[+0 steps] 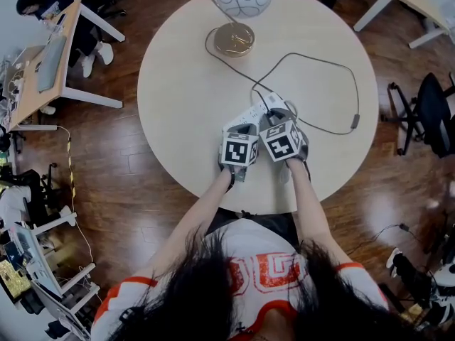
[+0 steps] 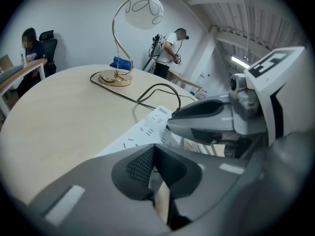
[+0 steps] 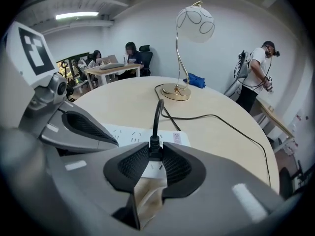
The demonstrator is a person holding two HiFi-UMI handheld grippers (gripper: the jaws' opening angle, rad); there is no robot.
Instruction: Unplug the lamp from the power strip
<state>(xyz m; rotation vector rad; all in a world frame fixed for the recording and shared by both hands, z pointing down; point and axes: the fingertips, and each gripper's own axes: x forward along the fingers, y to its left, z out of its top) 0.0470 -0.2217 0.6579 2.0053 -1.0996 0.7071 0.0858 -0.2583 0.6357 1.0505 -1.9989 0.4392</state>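
Leftmost, the left tool (image 2: 151, 149), pressed together, sits over the near end of the power strip (image 2: 140, 132) on the worktop (image 2: 59, 117). Just right, the right tool (image 3: 154, 154) pinches the black plug (image 3: 154, 142) of the lamp (image 3: 194, 26) toward the strip's far end.

A pale round table (image 1: 185, 98) stands on a dark wooden floor (image 1: 142, 212) — to its left a desk (image 1: 28, 101) with a seated person (image 1: 32, 2), to its right a black office chair (image 1: 434, 112). Beyond the table's far edge stands a person in a white shirt (image 3: 256, 77) — a blue bundle (image 3: 195, 80) shows near that edge.
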